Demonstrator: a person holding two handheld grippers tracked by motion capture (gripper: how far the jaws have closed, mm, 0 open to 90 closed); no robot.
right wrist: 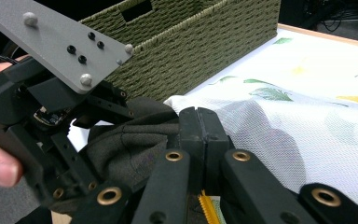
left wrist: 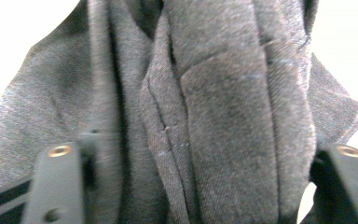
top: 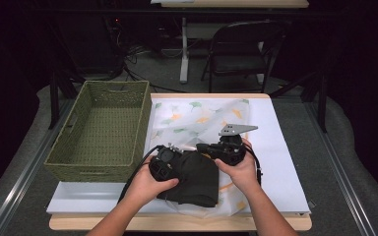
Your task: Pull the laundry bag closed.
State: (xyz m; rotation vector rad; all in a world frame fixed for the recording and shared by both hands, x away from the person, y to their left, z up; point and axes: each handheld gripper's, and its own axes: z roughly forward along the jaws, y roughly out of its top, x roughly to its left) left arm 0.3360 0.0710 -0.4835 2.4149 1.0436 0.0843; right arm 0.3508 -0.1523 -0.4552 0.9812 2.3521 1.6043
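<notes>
Dark garment (left wrist: 205,116) between open left gripper (left wrist: 200,186) jaws — right gripper (right wrist: 198,122) closed beside mesh bag (right wrist: 270,140).

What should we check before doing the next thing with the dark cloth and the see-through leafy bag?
1. Dark cloth sits between the jaws of the left tool: ok, it fills the gap.
2. Left tool is squeezing the cloth tightly: cannot tell.
3. Right tool is shut: ok, its jaws meet.
4. Right tool has hold of the mesh bag: cannot tell; its tips sit where bag and cloth meet.
5. Cloth is lying on the bag, not off the table: ok.
6. Basket stands upright beside the bag: ok.
</notes>
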